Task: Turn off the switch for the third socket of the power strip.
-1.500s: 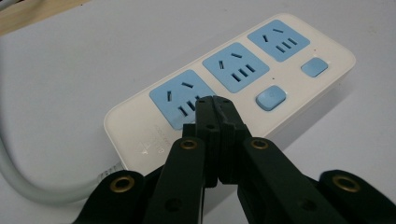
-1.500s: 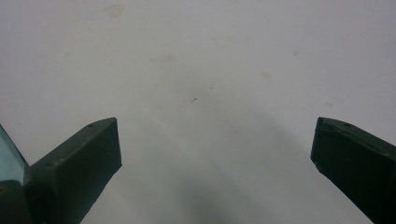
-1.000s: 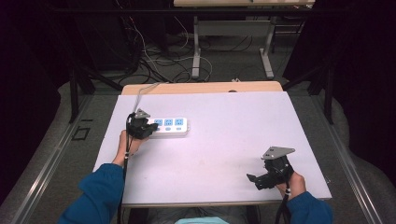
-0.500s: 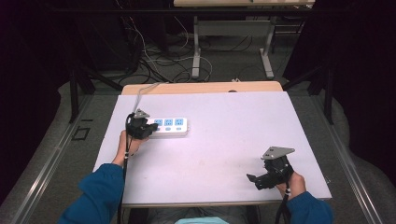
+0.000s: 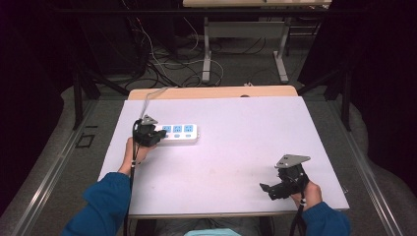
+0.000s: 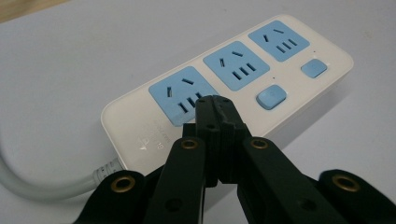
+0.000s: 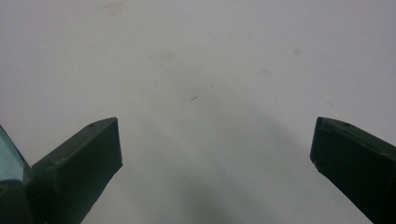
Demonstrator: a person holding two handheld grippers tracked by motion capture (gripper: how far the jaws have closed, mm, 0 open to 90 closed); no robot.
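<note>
A pale surface (image 5: 236, 147) carries a white power strip (image 5: 178, 133) near its far left, cable trailing off the back edge. The left claw (image 6: 214, 103), jaws closed together with nothing between them, sits with its tip at the strip's nearest blue socket (image 6: 182, 100). The switch buttons (image 6: 271, 96) look unpressed, so pressing seems yet to come. The right claw (image 5: 268, 189) rests wide open, well apart, near right.

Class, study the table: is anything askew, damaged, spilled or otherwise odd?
Nothing stands out. The power strip lies flat and intact, the shut left gripper at its nearest socket; the right gripper rests open over the bare table, which carries only faint marks.
</note>
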